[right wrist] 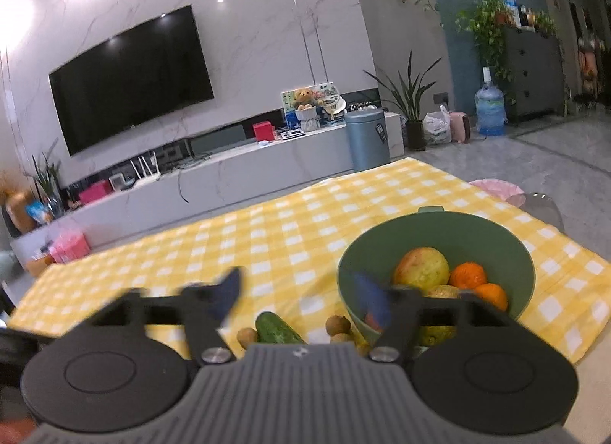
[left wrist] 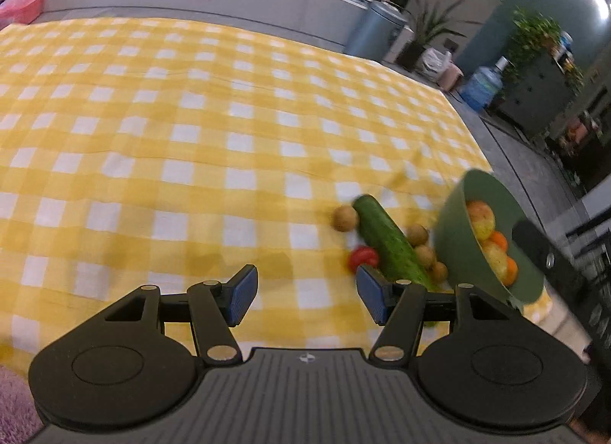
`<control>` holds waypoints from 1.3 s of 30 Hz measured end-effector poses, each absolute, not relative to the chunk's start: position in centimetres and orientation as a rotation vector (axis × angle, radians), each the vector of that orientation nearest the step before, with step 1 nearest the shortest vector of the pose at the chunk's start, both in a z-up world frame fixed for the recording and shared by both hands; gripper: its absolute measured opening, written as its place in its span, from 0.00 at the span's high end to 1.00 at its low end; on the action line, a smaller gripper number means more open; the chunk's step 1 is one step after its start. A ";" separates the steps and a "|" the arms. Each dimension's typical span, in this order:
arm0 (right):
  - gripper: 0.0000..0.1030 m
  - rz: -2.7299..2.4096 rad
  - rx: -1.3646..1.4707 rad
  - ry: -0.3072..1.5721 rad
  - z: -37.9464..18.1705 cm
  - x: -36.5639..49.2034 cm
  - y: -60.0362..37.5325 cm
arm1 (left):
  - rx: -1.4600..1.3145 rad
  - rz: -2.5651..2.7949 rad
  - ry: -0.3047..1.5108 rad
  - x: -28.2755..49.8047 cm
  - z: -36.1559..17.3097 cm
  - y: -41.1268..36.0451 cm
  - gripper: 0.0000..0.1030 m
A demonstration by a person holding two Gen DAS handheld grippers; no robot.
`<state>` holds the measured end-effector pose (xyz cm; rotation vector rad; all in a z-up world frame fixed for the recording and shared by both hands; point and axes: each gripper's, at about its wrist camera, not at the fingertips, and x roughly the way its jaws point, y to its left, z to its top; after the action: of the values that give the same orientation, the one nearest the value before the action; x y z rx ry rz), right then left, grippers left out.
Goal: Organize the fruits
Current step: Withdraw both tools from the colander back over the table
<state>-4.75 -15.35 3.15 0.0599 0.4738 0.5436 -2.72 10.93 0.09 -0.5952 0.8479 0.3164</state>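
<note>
A green bowl (right wrist: 496,237) stands on the yellow checked cloth (right wrist: 267,237) and holds apples (right wrist: 422,270) and oranges (right wrist: 467,275). It also shows in the left wrist view (left wrist: 454,249), at the right edge. Beside it lie a cucumber (left wrist: 389,241), a red tomato (left wrist: 363,257) and several small brown fruits (left wrist: 345,218). The cucumber (right wrist: 275,327) and brown fruits (right wrist: 338,324) show low in the right wrist view. My left gripper (left wrist: 305,291) is open and empty, just left of the cucumber. My right gripper (right wrist: 301,297) is open and empty, above the cloth by the bowl's near rim.
The cloth (left wrist: 191,119) covers a low table. Behind it stand a long TV console (right wrist: 229,169), a wall TV (right wrist: 130,77), a blue-grey bin (right wrist: 366,138), potted plants (right wrist: 412,107) and a water jug (right wrist: 490,107). A pink item (right wrist: 496,190) lies past the cloth's far right corner.
</note>
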 end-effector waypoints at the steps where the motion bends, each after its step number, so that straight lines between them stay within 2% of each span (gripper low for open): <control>1: 0.09 0.542 0.028 0.447 2.8 -5.1 -14.9 | -0.604 0.327 0.843 -2.8 0.1 11.3 0.32; 2: 0.04 0.546 -0.003 0.433 2.5 -5.3 -14.5 | -0.610 0.333 0.838 -2.9 0.1 11.6 0.32; 15: 0.04 0.622 -0.134 0.583 -3.3 -5.1 -9.9 | -0.604 0.390 0.824 -2.2 -0.5 13.0 0.32; 20: 0.05 0.664 -0.049 0.586 -4.4 -4.8 -10.6 | -0.636 0.404 0.843 -1.6 -1.5 13.7 0.32; 21: 0.08 0.661 -0.046 0.569 -4.5 -4.8 -10.7 | -0.635 0.410 0.848 -1.5 -1.6 13.7 0.32; 23: 0.36 0.661 -0.062 0.549 -4.7 -4.8 -10.6 | -0.637 0.415 0.860 -1.3 -2.0 13.8 0.32; 26: 0.49 0.668 -0.053 0.555 -5.2 -4.6 -10.6 | -0.640 0.417 0.876 -1.1 -2.4 13.8 0.32; 29: 0.54 0.678 -0.038 0.546 -5.7 -4.5 -10.3 | -0.639 0.421 0.886 -0.9 -2.6 13.7 0.32; 37: 0.54 0.563 -0.135 0.413 -5.0 -4.8 -11.0 | -0.630 0.416 0.918 -0.4 -3.3 13.5 0.32; 39: 0.55 0.589 -0.124 0.439 -4.7 -4.4 -11.8 | -0.633 0.412 0.921 -0.3 -3.5 13.4 0.32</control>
<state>-4.37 -11.76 -4.69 -0.1238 0.4388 0.5887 -0.30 13.41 -3.48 -0.6327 0.9208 0.4121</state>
